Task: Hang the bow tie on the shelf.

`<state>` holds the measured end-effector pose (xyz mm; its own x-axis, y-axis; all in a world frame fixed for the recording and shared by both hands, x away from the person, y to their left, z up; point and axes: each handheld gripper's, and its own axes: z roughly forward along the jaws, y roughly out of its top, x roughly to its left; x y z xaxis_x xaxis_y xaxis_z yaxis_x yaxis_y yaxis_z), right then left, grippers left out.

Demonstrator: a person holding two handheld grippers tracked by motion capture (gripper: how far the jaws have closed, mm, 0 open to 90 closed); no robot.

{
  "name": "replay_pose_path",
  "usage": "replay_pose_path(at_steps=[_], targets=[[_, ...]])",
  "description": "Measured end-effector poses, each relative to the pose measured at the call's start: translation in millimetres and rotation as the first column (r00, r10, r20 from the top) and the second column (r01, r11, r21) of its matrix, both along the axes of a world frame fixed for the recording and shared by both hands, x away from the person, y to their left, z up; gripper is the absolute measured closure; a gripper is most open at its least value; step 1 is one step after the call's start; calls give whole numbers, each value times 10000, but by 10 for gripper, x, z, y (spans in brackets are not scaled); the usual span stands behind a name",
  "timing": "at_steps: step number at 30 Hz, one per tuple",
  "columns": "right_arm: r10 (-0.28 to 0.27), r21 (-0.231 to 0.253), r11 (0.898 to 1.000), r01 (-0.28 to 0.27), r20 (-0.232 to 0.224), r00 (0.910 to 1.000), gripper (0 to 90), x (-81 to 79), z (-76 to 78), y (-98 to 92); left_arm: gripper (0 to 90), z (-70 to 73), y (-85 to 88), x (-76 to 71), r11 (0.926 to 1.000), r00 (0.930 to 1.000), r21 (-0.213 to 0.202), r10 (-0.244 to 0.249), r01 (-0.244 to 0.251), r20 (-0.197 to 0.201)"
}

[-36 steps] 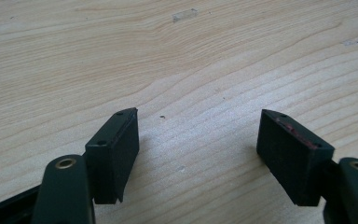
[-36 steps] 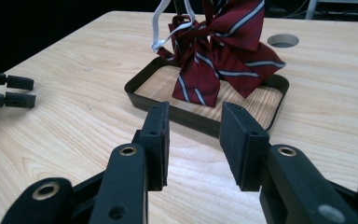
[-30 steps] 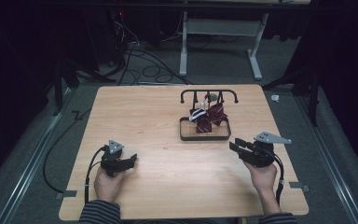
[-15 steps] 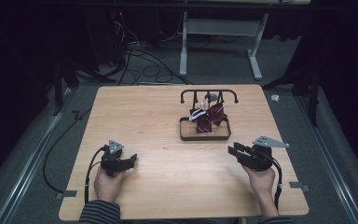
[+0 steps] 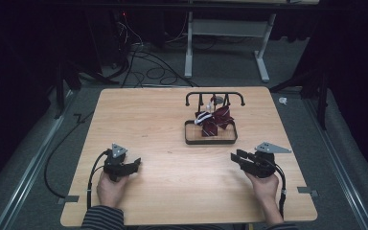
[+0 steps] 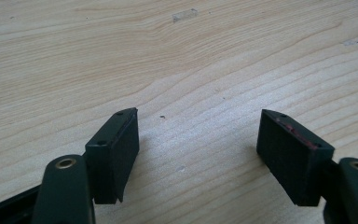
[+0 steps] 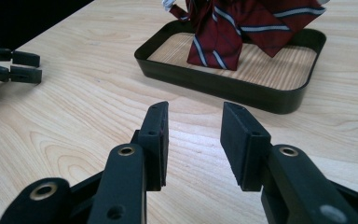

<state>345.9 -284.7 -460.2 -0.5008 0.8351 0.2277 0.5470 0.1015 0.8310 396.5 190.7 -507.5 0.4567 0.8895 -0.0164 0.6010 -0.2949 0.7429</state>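
A dark red striped necktie (image 5: 215, 120) hangs from a small black rack (image 5: 214, 97) into a black tray (image 5: 211, 141) with a wooden floor, right of the table's middle. In the right gripper view the necktie (image 7: 228, 28) drapes into the tray (image 7: 214, 85) just ahead of my jaws. My right gripper (image 5: 235, 157) lies near the front right, pointing left, open with a moderate gap and nothing in it (image 7: 193, 119). My left gripper (image 5: 135, 165) rests at the front left, jaws spread wide over bare wood (image 6: 198, 137); it shows far off in the right gripper view (image 7: 25, 65).
The wooden table (image 5: 148, 120) stands on grey carpet, with cables (image 5: 143, 60) and a white desk frame (image 5: 225, 33) behind it. A cable (image 5: 57, 148) trails off the left edge from my left gripper. A small clear tape strip (image 6: 185, 15) sticks to the wood.
My right gripper has shifted slightly left and toward the front edge, still open. The left gripper, tray and necktie have not moved.
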Motion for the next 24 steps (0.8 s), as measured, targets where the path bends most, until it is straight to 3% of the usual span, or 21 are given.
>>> replay_pose_path(at_steps=[14,24], targets=[[149,-12,9999,-149,-281,9995,638,55,-80,96,301,0,0,0,10000,10000,0,-2,2,1],[194,-289,9994,-209,-514,9985,635,100,-161,155,301,0,0,0,10000,10000,0,-4,4,2]])
